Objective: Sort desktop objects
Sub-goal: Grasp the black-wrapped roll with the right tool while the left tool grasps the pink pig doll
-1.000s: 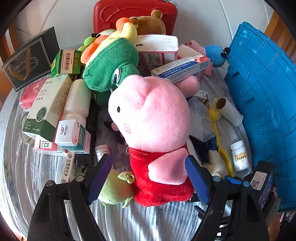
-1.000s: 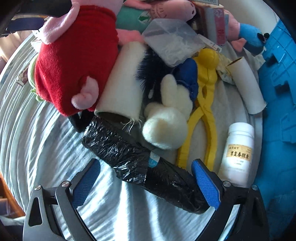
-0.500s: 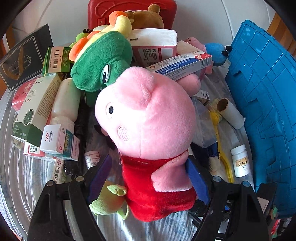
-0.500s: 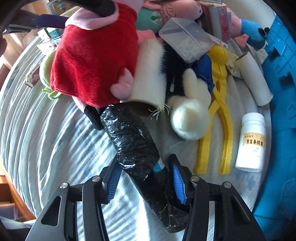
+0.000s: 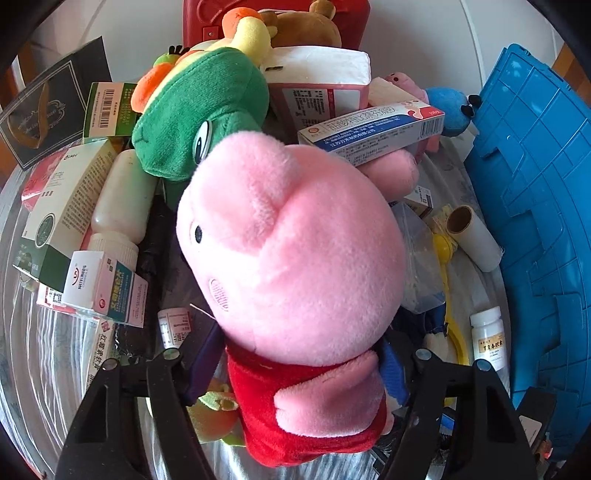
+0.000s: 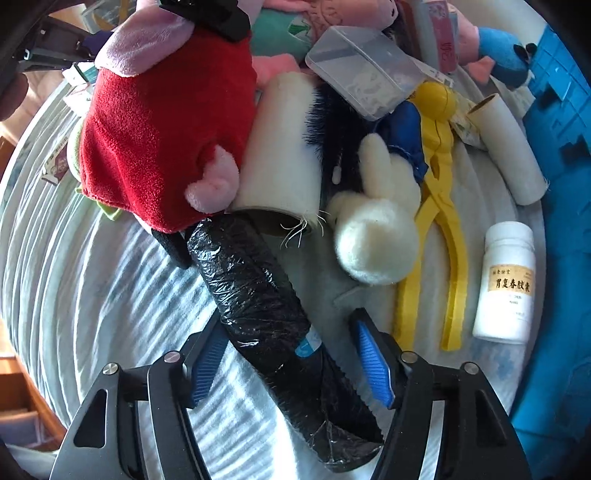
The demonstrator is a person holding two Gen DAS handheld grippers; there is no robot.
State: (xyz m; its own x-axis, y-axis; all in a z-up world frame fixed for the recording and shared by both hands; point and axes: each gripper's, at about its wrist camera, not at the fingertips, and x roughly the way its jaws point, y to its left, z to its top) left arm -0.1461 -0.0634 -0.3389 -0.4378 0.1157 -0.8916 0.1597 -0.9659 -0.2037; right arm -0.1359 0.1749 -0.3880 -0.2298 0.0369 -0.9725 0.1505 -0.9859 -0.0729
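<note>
My left gripper (image 5: 295, 373) is shut on the red body of a pink pig plush (image 5: 295, 251), which fills the left wrist view; the plush also shows in the right wrist view (image 6: 162, 133), with the left gripper's black fingers at its top. My right gripper (image 6: 291, 354) has its blue pads on either side of a black garbage-bag roll (image 6: 258, 295) that lies on the striped cloth; the left pad touches the roll, and a small gap shows at the right pad.
A blue crate (image 5: 535, 221) stands at the right. Medicine boxes (image 5: 62, 214), a green plush (image 5: 199, 114), a white pill bottle (image 6: 506, 280), yellow tongs (image 6: 439, 206), a white fluffy toy (image 6: 376, 229) and paper rolls (image 6: 509, 147) crowd the table. A red case (image 5: 351, 18) stands behind.
My left gripper has closed on the pig plush and drawn it nearer. My right gripper has narrowed around the black roll, which turned from crosswise to lengthwise between the pads.
</note>
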